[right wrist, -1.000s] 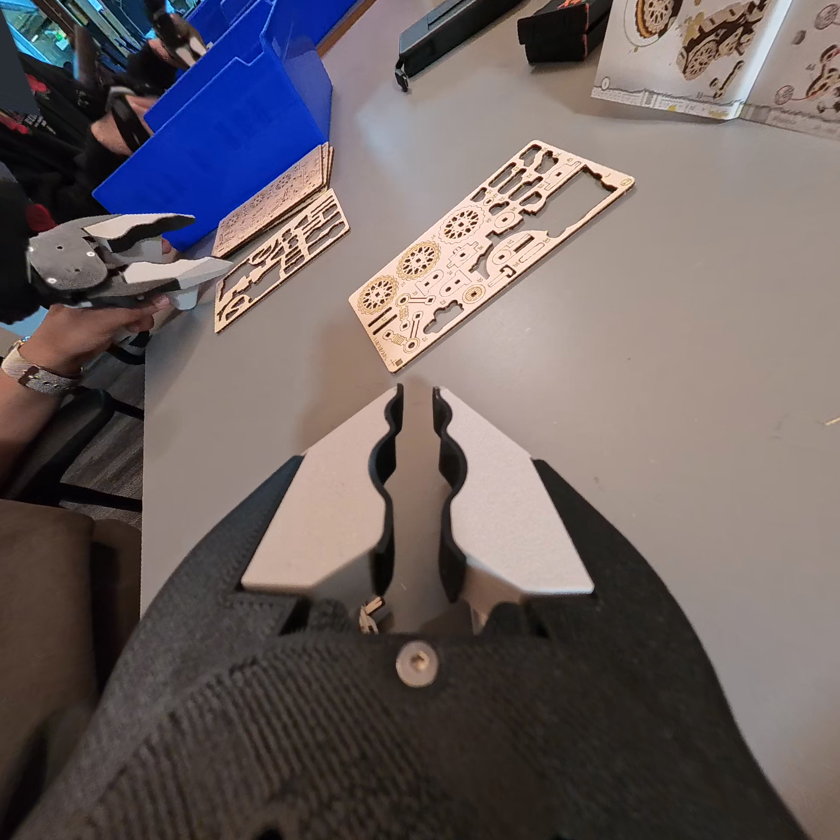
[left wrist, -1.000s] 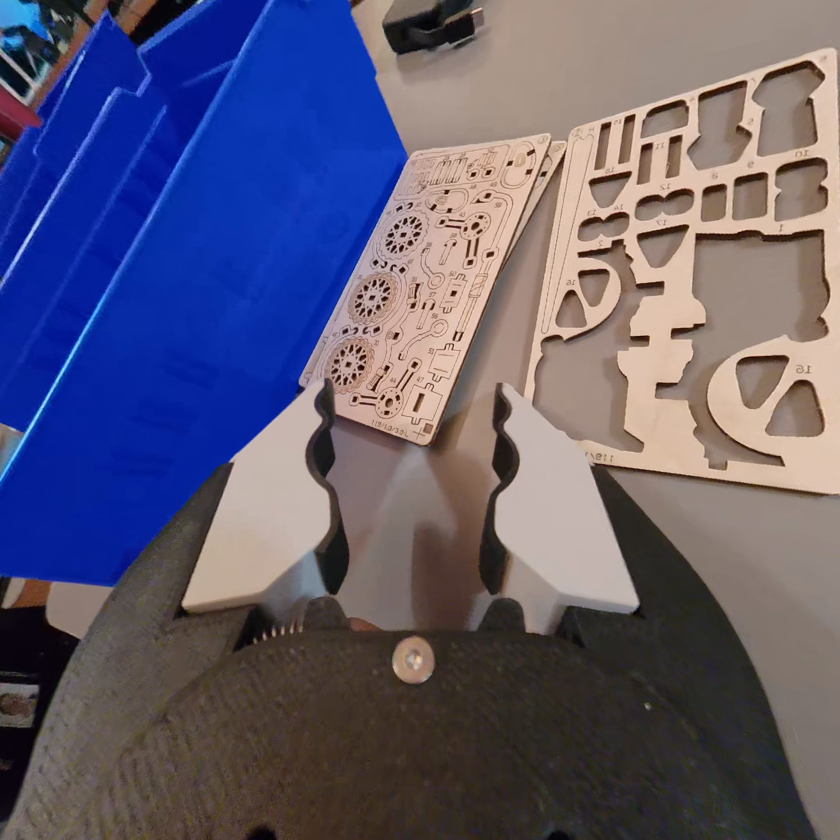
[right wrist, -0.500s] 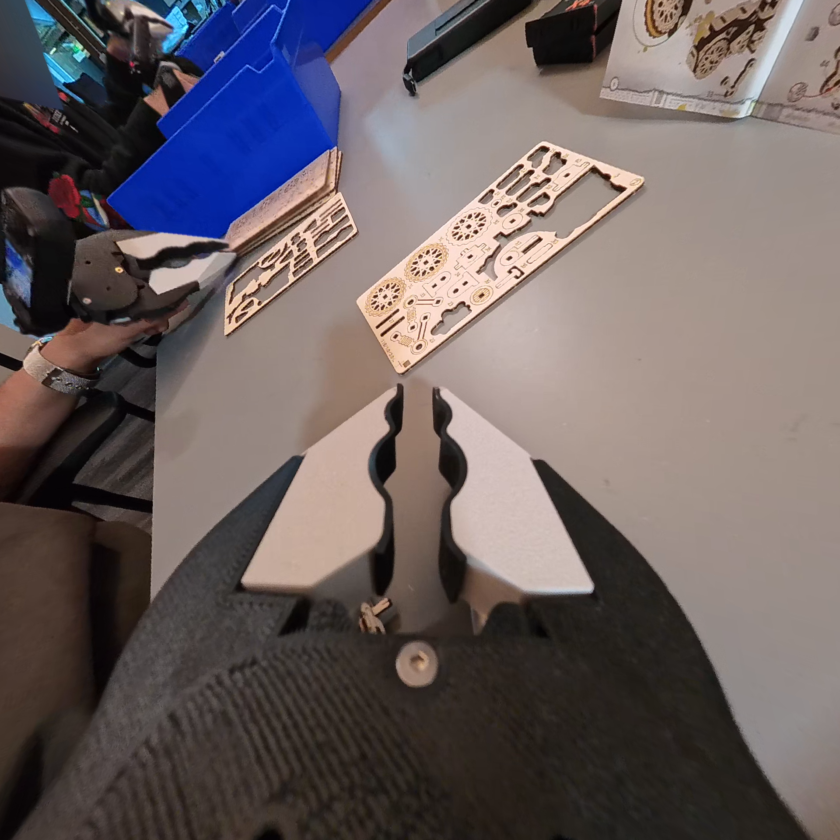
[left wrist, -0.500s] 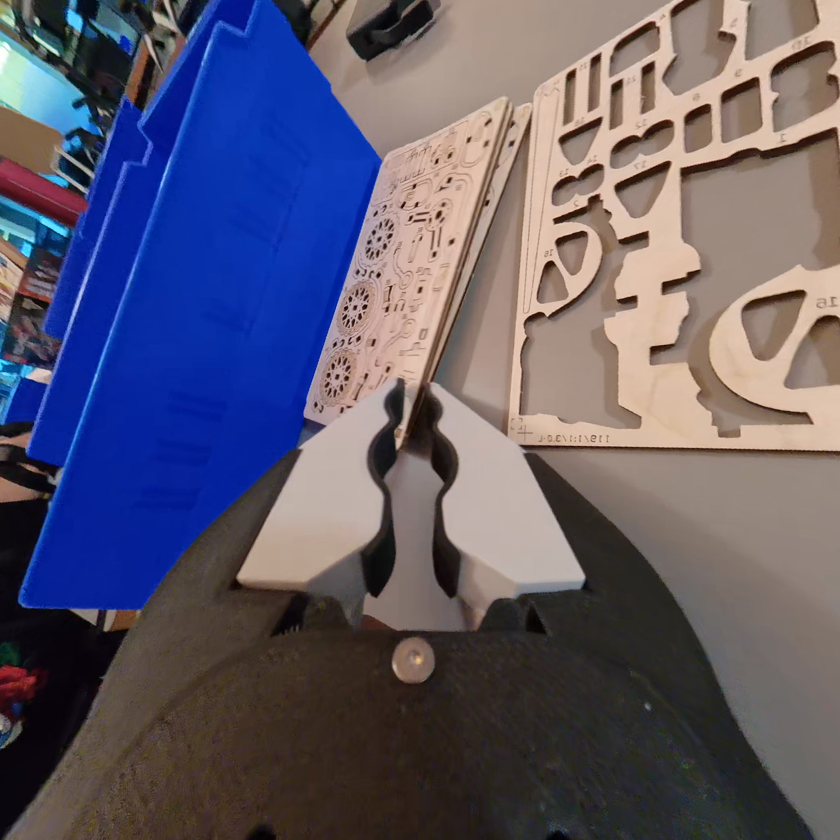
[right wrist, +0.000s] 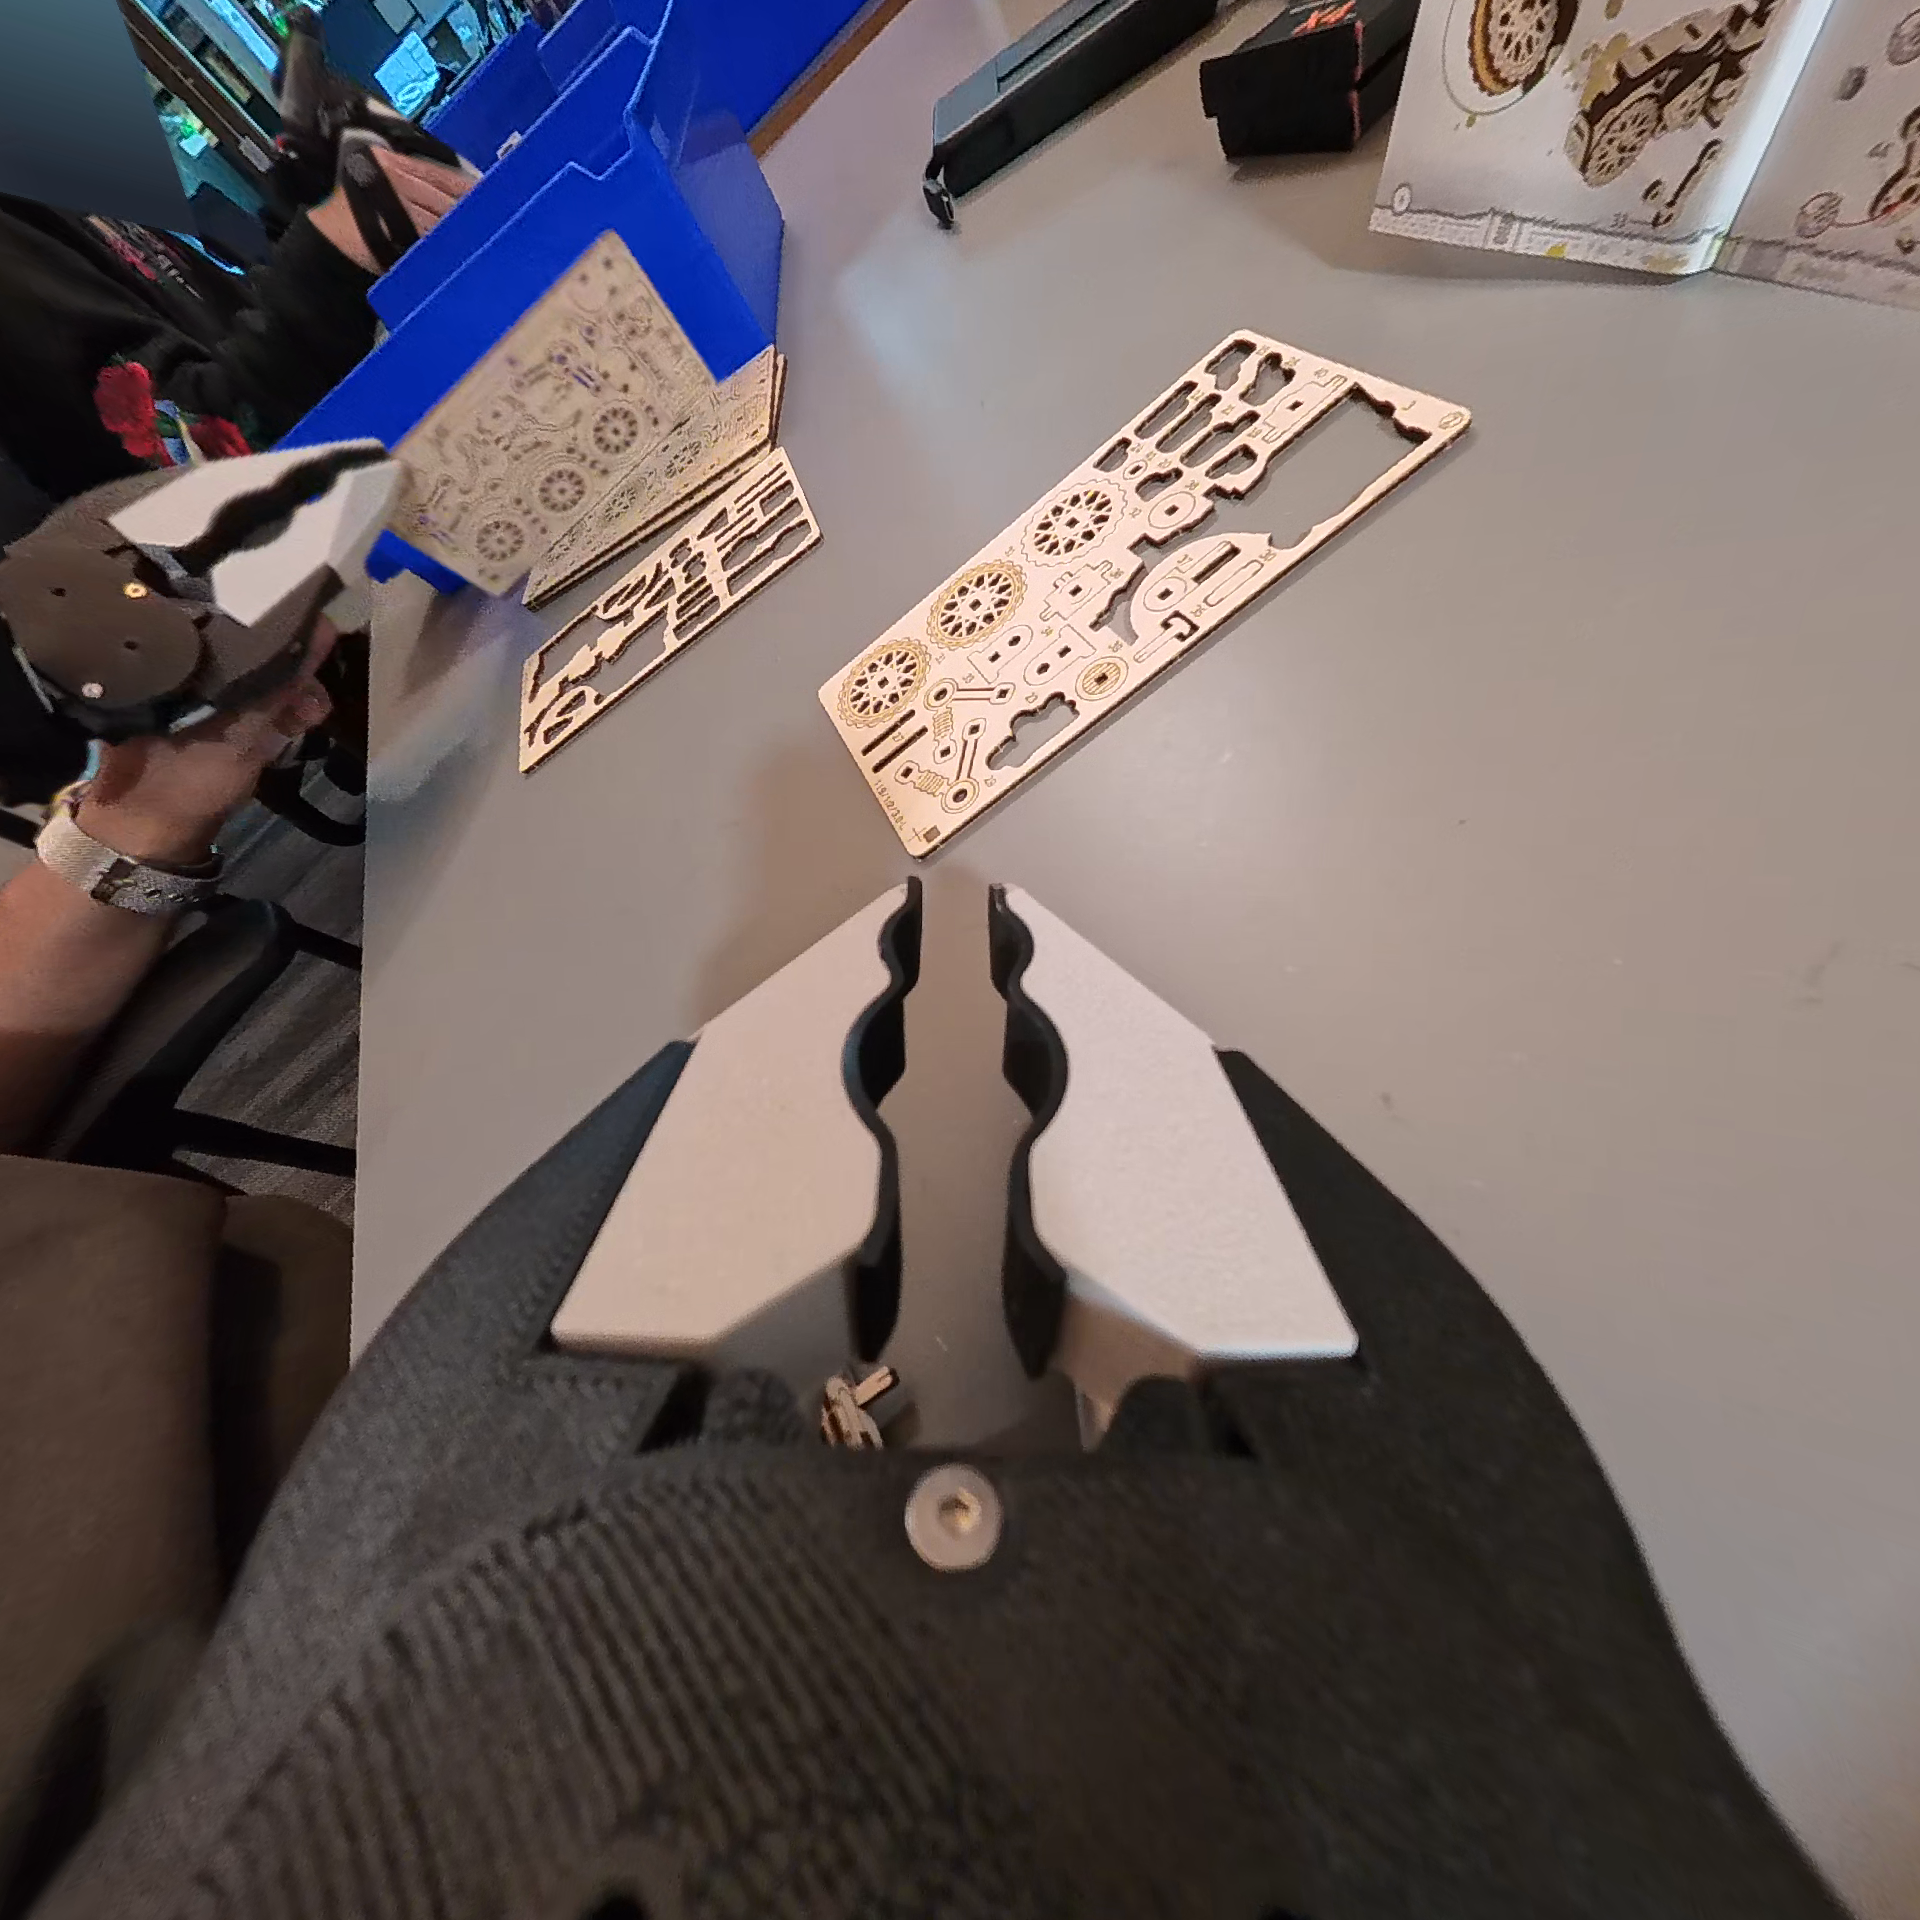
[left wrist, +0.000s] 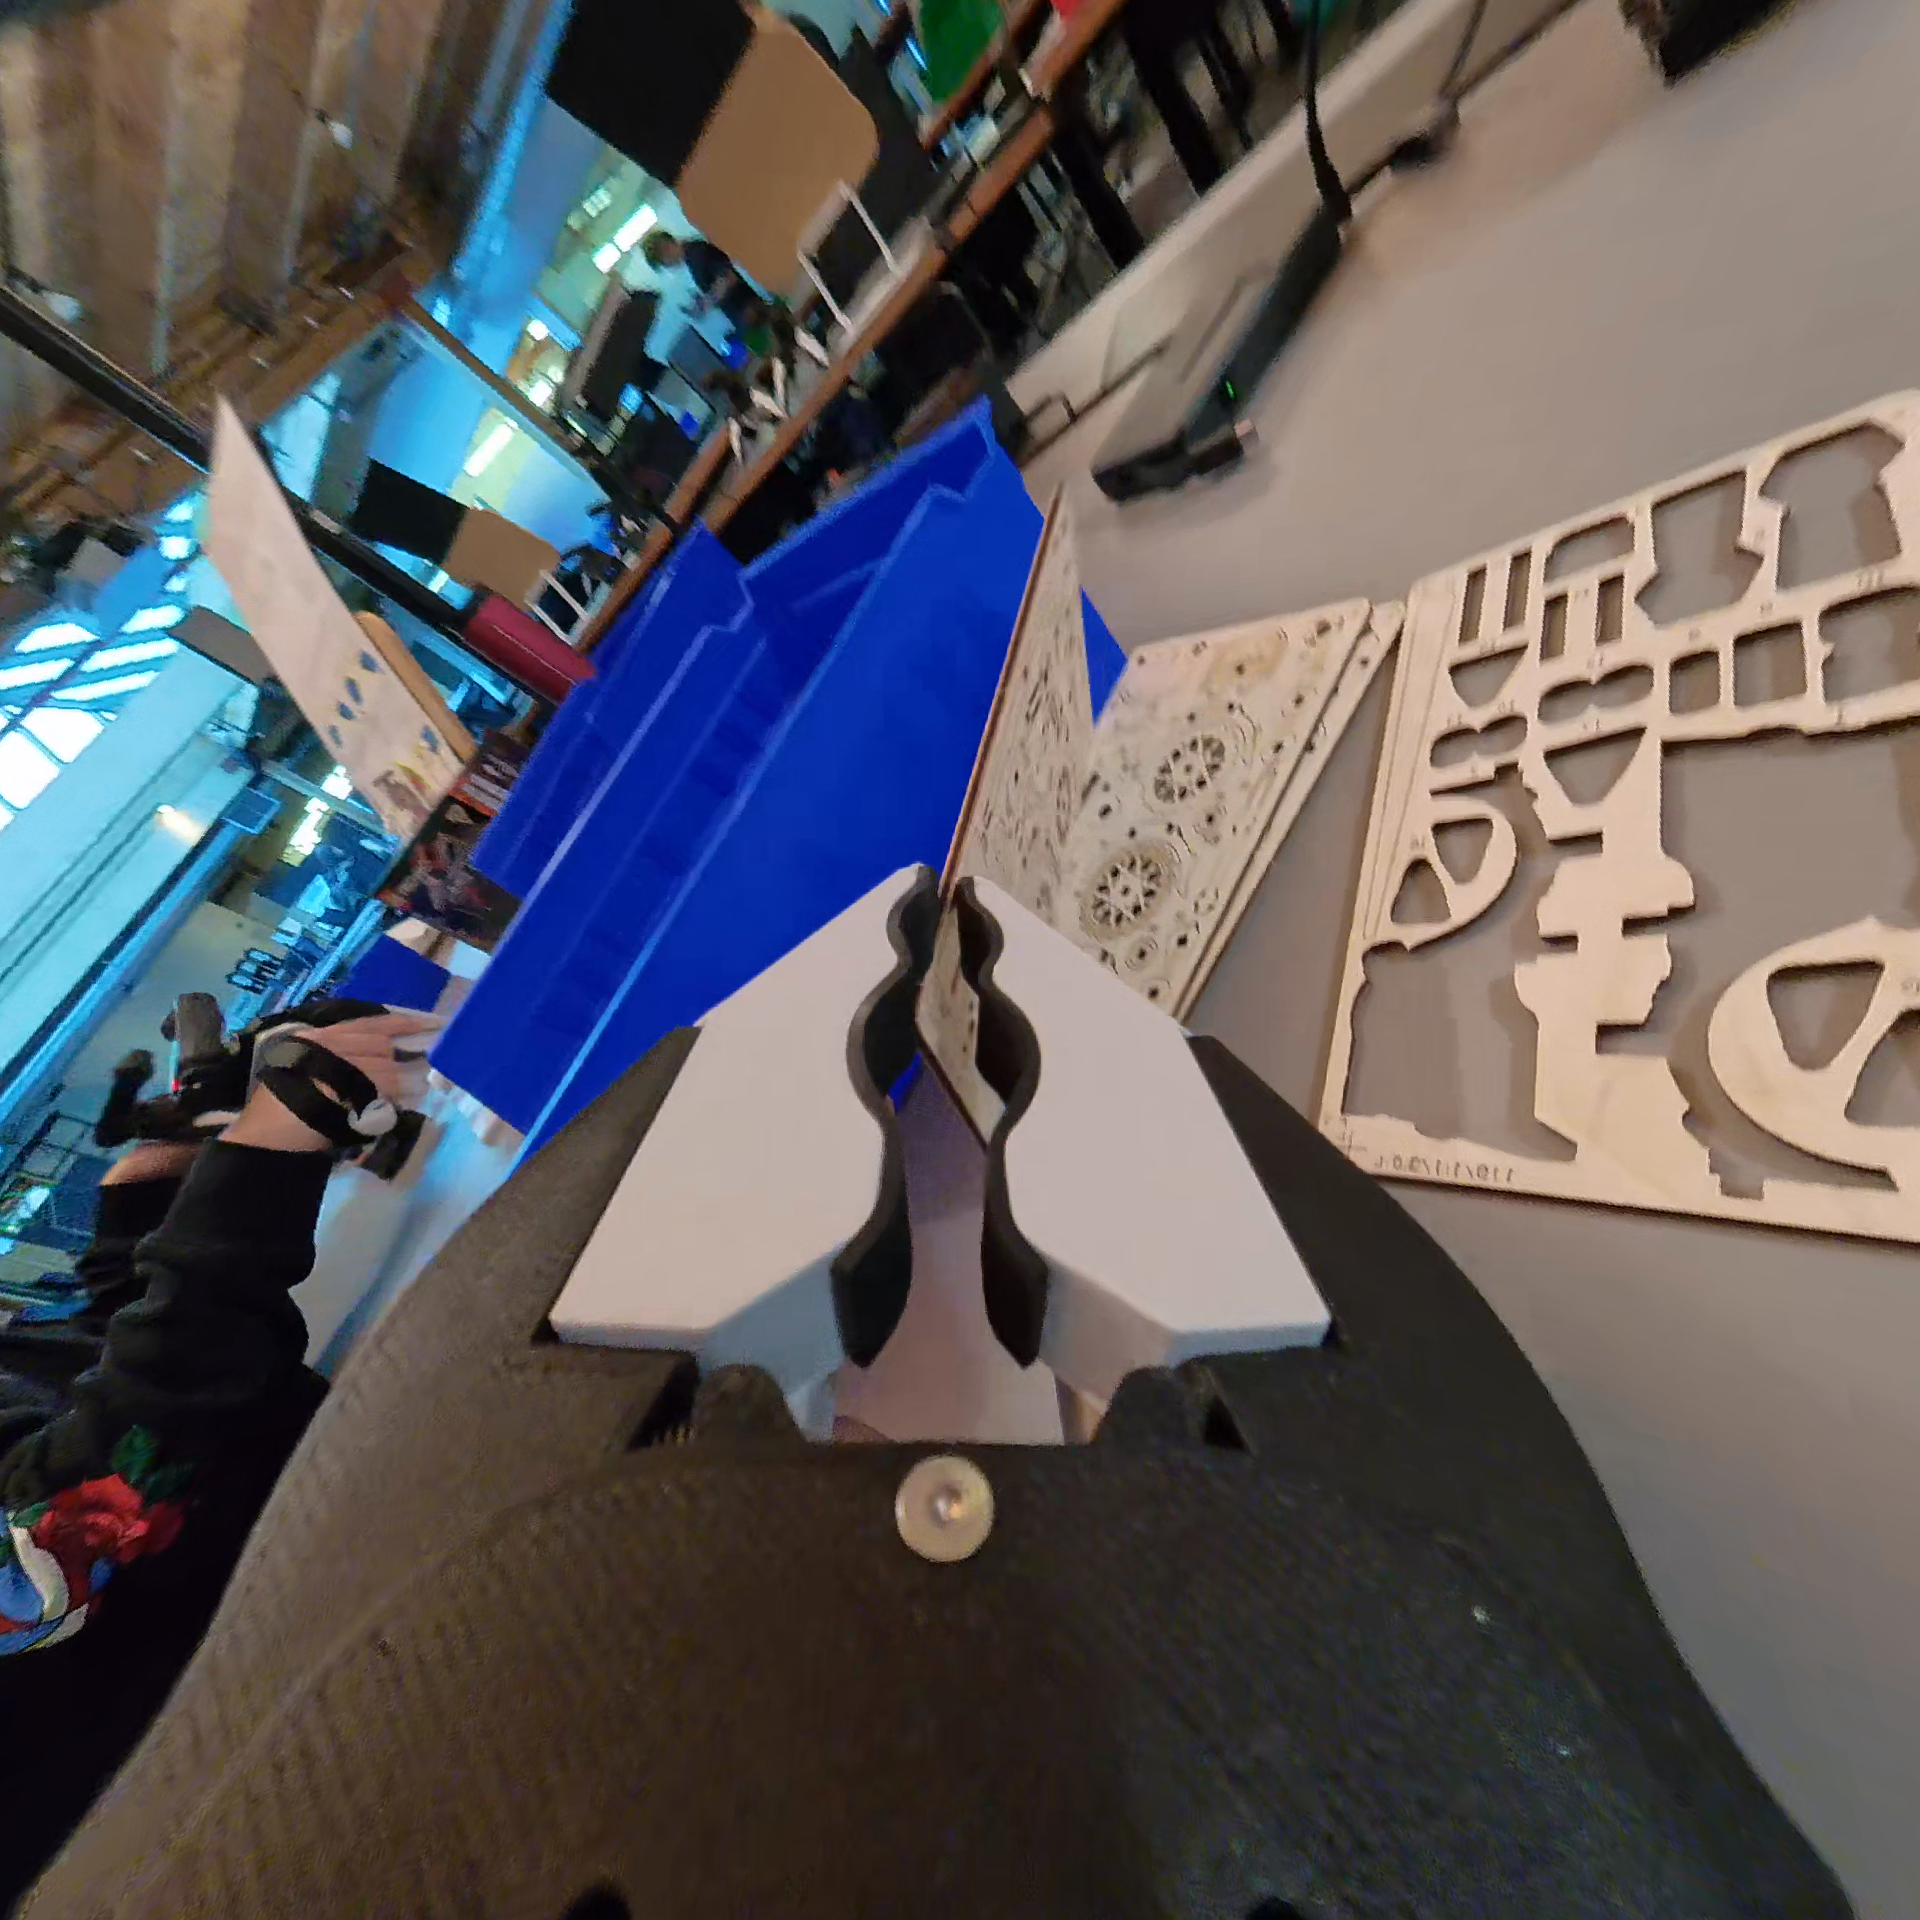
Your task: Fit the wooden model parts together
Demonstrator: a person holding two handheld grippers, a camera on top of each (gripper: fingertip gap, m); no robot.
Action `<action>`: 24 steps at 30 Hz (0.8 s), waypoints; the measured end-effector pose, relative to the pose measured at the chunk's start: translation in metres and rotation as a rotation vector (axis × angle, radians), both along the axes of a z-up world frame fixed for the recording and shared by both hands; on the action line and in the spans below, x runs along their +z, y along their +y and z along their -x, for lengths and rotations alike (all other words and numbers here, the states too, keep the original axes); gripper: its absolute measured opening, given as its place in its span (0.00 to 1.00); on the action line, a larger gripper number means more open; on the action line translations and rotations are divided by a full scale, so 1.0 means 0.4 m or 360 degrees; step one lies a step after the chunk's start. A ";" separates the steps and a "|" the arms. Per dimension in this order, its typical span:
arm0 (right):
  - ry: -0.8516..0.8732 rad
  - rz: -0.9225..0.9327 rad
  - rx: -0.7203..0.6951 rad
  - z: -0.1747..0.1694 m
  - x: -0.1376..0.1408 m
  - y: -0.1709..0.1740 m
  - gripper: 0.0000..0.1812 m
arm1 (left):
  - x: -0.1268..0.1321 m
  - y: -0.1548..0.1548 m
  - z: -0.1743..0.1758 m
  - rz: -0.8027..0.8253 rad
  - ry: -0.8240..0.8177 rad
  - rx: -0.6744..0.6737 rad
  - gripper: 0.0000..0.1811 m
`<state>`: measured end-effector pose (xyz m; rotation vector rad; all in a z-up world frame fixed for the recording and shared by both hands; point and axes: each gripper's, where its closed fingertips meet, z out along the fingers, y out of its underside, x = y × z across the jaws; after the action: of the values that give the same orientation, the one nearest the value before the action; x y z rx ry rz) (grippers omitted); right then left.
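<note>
Pinching one laser-cut wooden parts sheet point(left wrist: 1029, 727) by its corner, your left gripper point(left wrist: 943, 899) tilts it above the stack point(left wrist: 1195, 790); your right gripper point(right wrist: 951, 899) hovers slightly parted, empty, behind another sheet point(right wrist: 1132, 582).

left gripper point(left wrist: 948, 902) clamped on corner of wooden sheet point(left wrist: 1042, 694), sheet raised on edge, tilted before blue bins point(left wrist: 790, 831). further sheets point(left wrist: 1205, 790) stacked flat on table point(left wrist: 1558, 1403), beside emptied frame point(left wrist: 1621, 894).
</note>
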<state>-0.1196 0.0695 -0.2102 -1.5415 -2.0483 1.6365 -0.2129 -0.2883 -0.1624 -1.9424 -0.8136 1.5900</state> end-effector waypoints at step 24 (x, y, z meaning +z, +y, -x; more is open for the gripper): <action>-0.0003 0.0019 -0.0021 0.003 0.002 0.004 0.06 | -0.155 0.042 -0.047 -0.0801 -0.0801 0.0199 0.63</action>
<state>-0.1208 0.0713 -0.2093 -1.5572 -2.0284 1.6467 -0.1942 -0.2713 -0.2244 -1.9418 -1.4020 0.8285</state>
